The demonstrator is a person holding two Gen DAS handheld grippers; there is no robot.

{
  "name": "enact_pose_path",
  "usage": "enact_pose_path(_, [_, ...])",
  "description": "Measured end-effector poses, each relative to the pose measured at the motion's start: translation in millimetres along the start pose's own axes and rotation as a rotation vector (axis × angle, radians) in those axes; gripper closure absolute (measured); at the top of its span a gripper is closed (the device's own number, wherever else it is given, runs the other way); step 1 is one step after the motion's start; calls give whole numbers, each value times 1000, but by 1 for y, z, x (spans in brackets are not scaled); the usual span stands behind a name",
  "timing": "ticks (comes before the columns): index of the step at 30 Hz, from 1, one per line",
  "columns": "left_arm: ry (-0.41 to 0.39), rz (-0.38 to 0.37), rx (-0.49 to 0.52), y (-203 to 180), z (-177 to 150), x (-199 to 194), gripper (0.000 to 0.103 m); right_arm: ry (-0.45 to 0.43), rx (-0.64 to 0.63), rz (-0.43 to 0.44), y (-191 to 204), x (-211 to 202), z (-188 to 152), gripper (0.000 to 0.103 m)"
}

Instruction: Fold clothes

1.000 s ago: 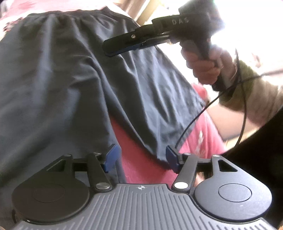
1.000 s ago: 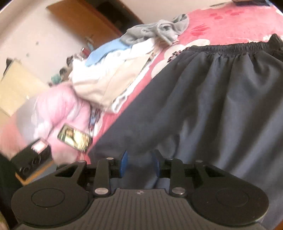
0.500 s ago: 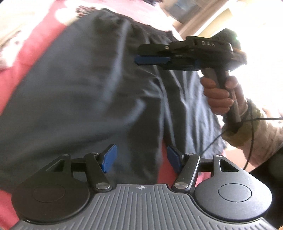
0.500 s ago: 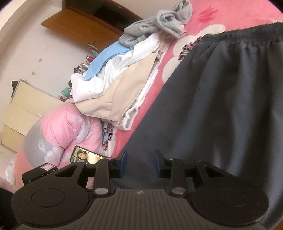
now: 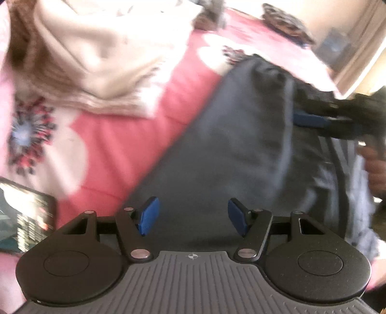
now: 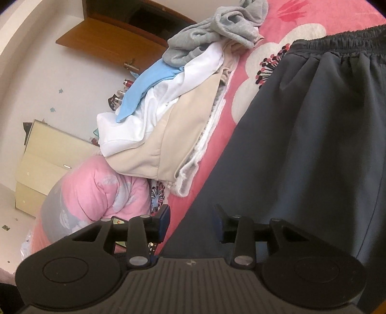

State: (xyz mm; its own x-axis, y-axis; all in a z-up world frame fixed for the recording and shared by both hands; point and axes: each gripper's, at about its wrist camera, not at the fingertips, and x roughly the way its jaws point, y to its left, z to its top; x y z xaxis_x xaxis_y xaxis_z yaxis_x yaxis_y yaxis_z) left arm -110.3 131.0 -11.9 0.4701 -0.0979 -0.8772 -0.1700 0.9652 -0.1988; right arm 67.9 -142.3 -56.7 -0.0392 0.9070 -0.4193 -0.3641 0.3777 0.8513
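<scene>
Shorts: one pair of dark navy shorts (image 6: 313,145) lay spread flat on the pink flowered bed (image 6: 301,17), elastic waistband at the far side, one side hem running as a slanting line from far right to near left.
Left gripper: the left gripper (image 5: 193,216) hung over the near part of the shorts with its blue fingers (image 5: 148,216) well apart — nothing between them but the cloth lying below.
Right gripper: the right gripper (image 6: 190,223) sat at the left edge of the shorts; its fingers had just been opening and stood apart, the hem passing under the gap, no cloth pinched.
Right gripper from the left camera: it (image 5: 308,116) came in from the right, blurred, with a hand (image 5: 375,164) on its grip.
Open room: a bare strip of bed ran between the shorts' left edge and the pile; the cloth itself lay mostly smooth, with one long crease.
Pile: one heap of clothes (image 6: 183,103) to the left — grey on top, then light blue, white and beige.
Other things: one phone (image 5: 24,217) on the bed at near left; one pink quilt (image 6: 96,190) beyond the pile.
</scene>
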Motion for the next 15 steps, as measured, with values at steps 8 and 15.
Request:
enact_pose_path(8, [-41, 192, 40, 7, 3, 17, 40, 6, 47, 10, -13, -1, -7, 62])
enact_pose_path(15, [-26, 193, 113, 11, -2, 19, 40, -6, 49, -7, -14, -6, -9, 62])
